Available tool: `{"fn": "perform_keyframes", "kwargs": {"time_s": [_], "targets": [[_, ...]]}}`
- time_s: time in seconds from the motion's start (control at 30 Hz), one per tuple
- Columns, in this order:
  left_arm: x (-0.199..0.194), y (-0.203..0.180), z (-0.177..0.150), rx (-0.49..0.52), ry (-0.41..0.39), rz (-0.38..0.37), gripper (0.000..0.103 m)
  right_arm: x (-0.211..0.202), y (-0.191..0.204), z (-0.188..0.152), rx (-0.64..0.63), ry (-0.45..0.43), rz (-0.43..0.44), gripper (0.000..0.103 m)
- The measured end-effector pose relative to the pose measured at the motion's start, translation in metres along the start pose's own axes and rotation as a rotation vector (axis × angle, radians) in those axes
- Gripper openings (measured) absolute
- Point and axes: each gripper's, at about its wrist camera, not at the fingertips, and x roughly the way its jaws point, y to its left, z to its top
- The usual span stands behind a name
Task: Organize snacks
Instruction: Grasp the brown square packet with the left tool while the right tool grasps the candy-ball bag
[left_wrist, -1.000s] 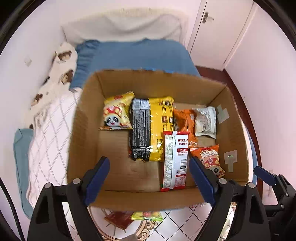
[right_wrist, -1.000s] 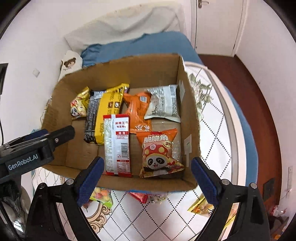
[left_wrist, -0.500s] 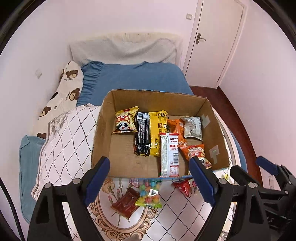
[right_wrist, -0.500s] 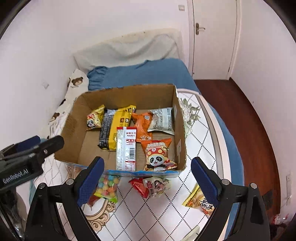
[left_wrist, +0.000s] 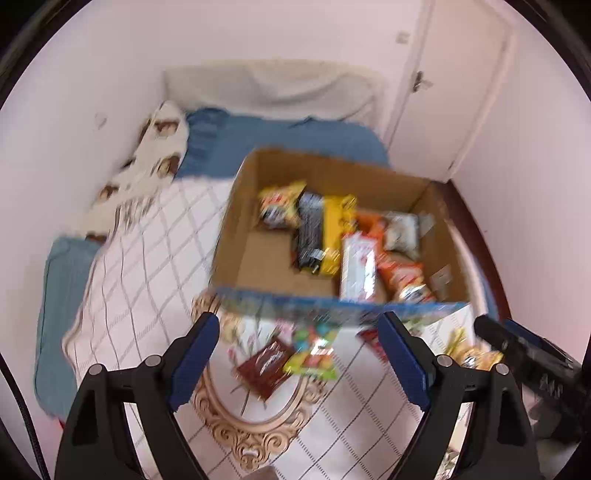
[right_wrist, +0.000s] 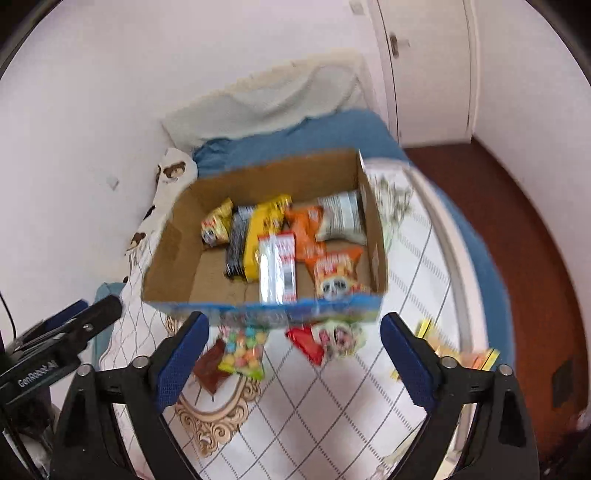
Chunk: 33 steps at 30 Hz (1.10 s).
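Two claws are in view, and both are spread wide with nothing between their blue pads: the left claw (left_wrist: 299, 354) and the right claw (right_wrist: 295, 350) each hang above the patterned cloth (right_wrist: 332, 406) in front of the cardboard box (right_wrist: 166, 258). The box stands on this cloth, and several snack packets lie inside it, toward its right part: a small yellow packet (right_wrist: 216, 225), a black and yellow packet (right_wrist: 255, 240), a red and white packet (right_wrist: 277, 271), an orange packet (right_wrist: 304, 230), a grey-white packet (right_wrist: 340, 218) and a panda packet (right_wrist: 336, 273). Outside the box, just before its front wall, lie more snacks on the cloth: a bag of coloured candies (right_wrist: 243, 350), a dark brown packet (left_wrist: 266, 363) beside it, a red packet (right_wrist: 306, 343) and a yellow packet (right_wrist: 476, 360) further to the right. Both pictures are blurred, so the print on the packets cannot be read. Behind the box there is a blue bed (right_wrist: 295, 136).
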Motion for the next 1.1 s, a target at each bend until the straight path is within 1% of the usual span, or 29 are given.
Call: {"fn": "perform_keyframes", "kwargs": {"time_s": [0.03, 0.1, 0.2, 0.27, 0.33, 0.37, 0.43, 0.53, 0.57, 0.6, 0.63, 0.73, 0.77, 0.8, 0.83, 0.9, 0.97, 1.0, 1.03, 1.1], "targets": [[0.013, 0.007, -0.005, -0.015, 0.038, 0.016, 0.088, 0.012, -0.007, -0.004, 0.019, 0.030, 0.011, 0.066], [0.034, 0.018, -0.013, -0.035, 0.091, 0.039, 0.088, 0.036, -0.017, -0.011, 0.044, 0.078, 0.024, 0.062], [0.072, 0.030, -0.025, -0.029, 0.172, 0.086, 0.088, 0.072, -0.023, -0.023, 0.072, 0.142, 0.042, 0.062], [0.097, 0.030, -0.031, 0.014, 0.226, 0.098, 0.088, 0.088, -0.023, -0.029, 0.089, 0.170, 0.053, 0.062], [0.118, 0.023, -0.036, 0.092, 0.273, 0.093, 0.088, 0.105, -0.021, -0.035, 0.103, 0.205, 0.066, 0.062], [0.131, 0.017, -0.041, 0.157, 0.300, 0.110, 0.088, 0.110, -0.020, -0.038, 0.109, 0.214, 0.071, 0.062], [0.155, 0.002, -0.051, 0.297, 0.357, 0.122, 0.088, 0.119, -0.016, -0.043, 0.103, 0.235, 0.072, 0.062], [0.183, -0.012, -0.067, 0.461, 0.390, 0.174, 0.088, 0.128, -0.008, -0.050, 0.088, 0.257, 0.071, 0.062], [0.192, -0.015, -0.073, 0.512, 0.386, 0.193, 0.087, 0.131, -0.006, -0.052, 0.084, 0.263, 0.069, 0.062], [0.197, -0.017, -0.078, 0.541, 0.386, 0.199, 0.073, 0.133, -0.003, -0.054, 0.076, 0.269, 0.070, 0.062], [0.201, -0.018, -0.083, 0.546, 0.399, 0.180, 0.058, 0.134, -0.001, -0.056, 0.067, 0.275, 0.067, 0.062], [0.193, -0.012, -0.087, 0.474, 0.386, 0.164, 0.057, 0.140, 0.008, -0.061, 0.050, 0.290, 0.063, 0.062], [0.189, -0.004, -0.087, 0.406, 0.396, 0.144, 0.057, 0.142, 0.012, -0.062, 0.047, 0.295, 0.064, 0.062], [0.185, 0.008, -0.089, 0.315, 0.416, 0.119, 0.057, 0.145, 0.017, -0.065, 0.044, 0.300, 0.067, 0.062], [0.183, 0.018, -0.092, 0.250, 0.434, 0.107, 0.057, 0.148, 0.021, -0.066, 0.044, 0.304, 0.071, 0.062], [0.176, 0.046, -0.099, 0.077, 0.465, 0.079, 0.057, 0.156, 0.031, -0.067, 0.050, 0.307, 0.076, 0.062], [0.172, 0.072, -0.105, -0.074, 0.492, 0.065, 0.057, 0.167, 0.042, -0.068, 0.056, 0.304, 0.083, 0.062], [0.171, 0.084, -0.109, -0.148, 0.503, 0.046, 0.057, 0.172, 0.048, -0.069, 0.057, 0.298, 0.085, 0.062], [0.170, 0.095, -0.112, -0.218, 0.510, 0.032, 0.057, 0.178, 0.056, -0.069, 0.054, 0.292, 0.086, 0.062], [0.170, 0.108, -0.119, -0.292, 0.523, 0.016, 0.057, 0.192, 0.070, -0.064, 0.047, 0.281, 0.054, 0.064]]}}
